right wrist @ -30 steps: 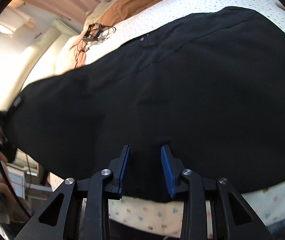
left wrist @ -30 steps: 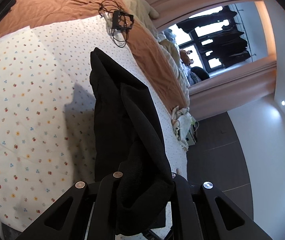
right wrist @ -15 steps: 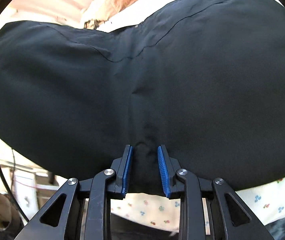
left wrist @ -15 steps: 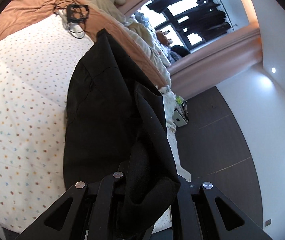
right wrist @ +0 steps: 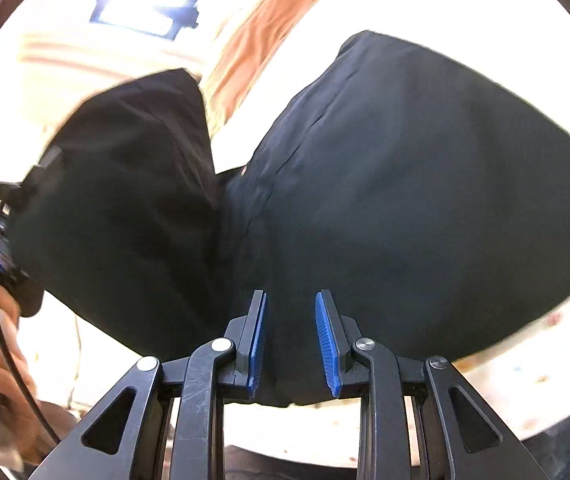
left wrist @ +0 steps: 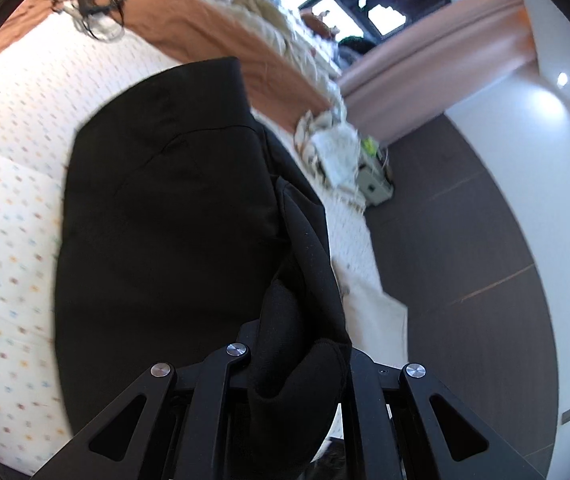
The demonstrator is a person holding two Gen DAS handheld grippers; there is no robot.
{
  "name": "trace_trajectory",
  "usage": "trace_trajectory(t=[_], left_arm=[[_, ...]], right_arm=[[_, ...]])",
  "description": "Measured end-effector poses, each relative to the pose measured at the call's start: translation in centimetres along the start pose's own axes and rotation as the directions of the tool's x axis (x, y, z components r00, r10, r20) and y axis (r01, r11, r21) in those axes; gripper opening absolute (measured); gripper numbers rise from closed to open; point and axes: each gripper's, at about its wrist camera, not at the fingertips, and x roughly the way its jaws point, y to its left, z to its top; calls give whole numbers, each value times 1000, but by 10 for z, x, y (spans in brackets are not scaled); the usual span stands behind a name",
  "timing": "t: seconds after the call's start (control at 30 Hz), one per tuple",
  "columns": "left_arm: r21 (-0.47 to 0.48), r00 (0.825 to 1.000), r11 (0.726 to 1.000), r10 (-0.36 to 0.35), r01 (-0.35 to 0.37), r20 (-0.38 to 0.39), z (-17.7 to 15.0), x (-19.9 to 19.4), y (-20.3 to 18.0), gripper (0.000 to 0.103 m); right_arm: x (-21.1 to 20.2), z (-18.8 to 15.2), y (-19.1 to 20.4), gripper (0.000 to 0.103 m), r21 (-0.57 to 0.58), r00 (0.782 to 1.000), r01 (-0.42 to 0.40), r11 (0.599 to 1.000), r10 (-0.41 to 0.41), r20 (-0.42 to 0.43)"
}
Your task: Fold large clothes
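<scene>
Left hand-held gripper [left wrist: 297, 364] clamped on black garment [left wrist: 165, 216], right hand-held gripper [right wrist: 289, 340] pinching its hem

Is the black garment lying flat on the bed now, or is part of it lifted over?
Partly lifted. The left gripper holds a bunched end of the black garment up; its left part stands raised while the rest lies spread on the bed sheet.

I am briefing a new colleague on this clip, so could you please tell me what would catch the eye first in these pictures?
The large black fabric garment dominates both views, spread over the white dotted bedsheet. A bunched fold of it is clamped in the left gripper at the bottom of the left wrist view, and the blue-padded right gripper straddles its near edge. Behind it, an orange-brown blanket crosses the bed.
</scene>
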Motion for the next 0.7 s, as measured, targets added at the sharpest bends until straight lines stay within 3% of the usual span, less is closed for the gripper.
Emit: trace_trajectory(t=[0.1,0.3,0.5,0.6,0.67,0.7], left_arm=[[11,998,1000,21,-20,-61,-14,34,-9,10],[37,984,998,48,-43,-170,-55,86,-17,10],[73,965,991,130,-117,-229,-85,115,-18,11],[122,949,985,155,-125,-273,-96,119,-28,24],[113,943,990,115,-83,-311,-95,117,-31,47],[99,946,994,79,-50,-313,-94,110,-31,48]], right_arm=[[-25,11,-22,28,52,999,-23,998,22,28],[-83,30,-66,28,105,987,52,993,-67,146],[-137,39,-109,28,177,970,66,982,-105,219],[-155,40,-120,28,191,966,53,980,-99,238],[-161,37,-121,28,193,966,39,980,-86,242],[-162,37,-120,28,190,967,32,981,-78,241]])
